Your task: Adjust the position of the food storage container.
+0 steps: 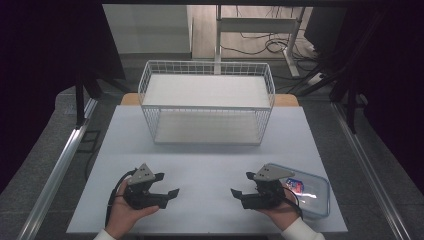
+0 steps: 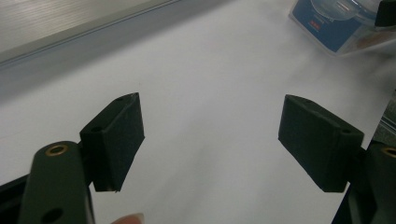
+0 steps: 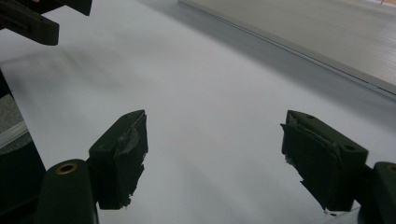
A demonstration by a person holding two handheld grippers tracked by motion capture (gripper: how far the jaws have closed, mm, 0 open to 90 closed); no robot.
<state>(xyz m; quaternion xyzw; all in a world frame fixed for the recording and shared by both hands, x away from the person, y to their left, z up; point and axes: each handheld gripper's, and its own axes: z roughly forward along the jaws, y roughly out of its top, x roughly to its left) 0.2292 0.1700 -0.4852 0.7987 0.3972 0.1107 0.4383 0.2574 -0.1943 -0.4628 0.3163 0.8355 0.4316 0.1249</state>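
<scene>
Both hands rest near the front edge of the white table (image 1: 210, 165), each holding a gripper that points toward the other. My left gripper (image 1: 166, 184) is open with nothing between its black jaws; in the left gripper view (image 2: 210, 135) bare table shows between its pads (image 2: 116, 140). My right gripper (image 1: 241, 183) is open and empty too, its worn pads (image 3: 123, 156) wide apart over the table (image 3: 215, 144). A clear plastic lidded container (image 1: 306, 190) with a blue label lies flat just right of the right hand, and the container (image 2: 334, 23) appears in the left gripper view.
A white two-tier wire rack (image 1: 207, 102) stands at the back middle of the table. Metal rails (image 1: 60, 165) run along both sides. The left gripper's jaws (image 3: 32, 21) show at the top left of the right gripper view.
</scene>
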